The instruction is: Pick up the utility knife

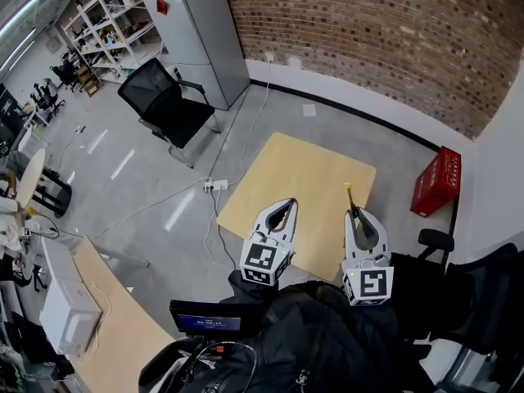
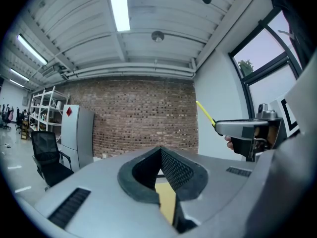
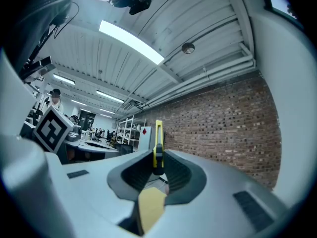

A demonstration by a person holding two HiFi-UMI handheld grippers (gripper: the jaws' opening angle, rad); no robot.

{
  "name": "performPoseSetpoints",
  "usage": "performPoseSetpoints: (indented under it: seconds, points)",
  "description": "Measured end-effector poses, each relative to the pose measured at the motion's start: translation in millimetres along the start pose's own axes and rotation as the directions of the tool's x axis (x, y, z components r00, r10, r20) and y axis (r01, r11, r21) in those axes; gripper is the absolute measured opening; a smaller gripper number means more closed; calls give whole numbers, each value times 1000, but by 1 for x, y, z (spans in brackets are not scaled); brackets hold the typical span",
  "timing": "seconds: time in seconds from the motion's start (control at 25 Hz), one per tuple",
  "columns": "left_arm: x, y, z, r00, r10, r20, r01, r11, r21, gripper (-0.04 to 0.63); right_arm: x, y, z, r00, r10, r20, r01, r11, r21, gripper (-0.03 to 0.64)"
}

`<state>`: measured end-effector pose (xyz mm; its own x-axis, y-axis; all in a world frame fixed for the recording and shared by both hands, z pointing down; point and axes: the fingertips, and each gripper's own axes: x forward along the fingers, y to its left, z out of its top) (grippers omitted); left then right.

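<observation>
The utility knife (image 1: 350,199) is thin, yellow and black. It stands upright out of my right gripper (image 1: 355,213), whose jaws are shut on it, above the near right part of the light wooden table (image 1: 295,178). In the right gripper view the knife (image 3: 158,145) rises between the jaw tips of that gripper (image 3: 157,157). My left gripper (image 1: 286,204) hovers beside it over the table's near edge, jaws closed together with nothing held. The left gripper view shows its own jaws (image 2: 159,150) meeting, and the knife (image 2: 205,114) off to the right.
A red crate (image 1: 435,180) sits on the floor right of the table. A black office chair (image 1: 164,101) and a grey cabinet (image 1: 205,39) stand at the back left. A power strip (image 1: 214,185) with cables lies left of the table. Another desk (image 1: 115,318) is near left.
</observation>
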<state>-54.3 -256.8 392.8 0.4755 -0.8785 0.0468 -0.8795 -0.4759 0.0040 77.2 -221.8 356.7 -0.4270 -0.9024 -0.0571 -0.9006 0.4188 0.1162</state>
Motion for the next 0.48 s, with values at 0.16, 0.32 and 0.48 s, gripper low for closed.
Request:
performPoseSetpoints:
  seconds: [0.16, 0.32, 0.48]
  points:
    - [0, -2, 0, 1000, -3, -4, 3, 1000, -2, 0, -2, -1, 1, 1000, -2, 2, 2, 1000, 2, 69]
    - [0, -3, -4, 1000, -2, -10, 2, 1000, -4, 0, -2, 0, -1, 1000, 0, 0, 0, 1000, 3, 69]
    - [-1, -2, -4, 1000, 4, -5, -4, 1000, -7, 0, -3, 1, -2, 1000, 1, 1, -1, 1000, -1, 69]
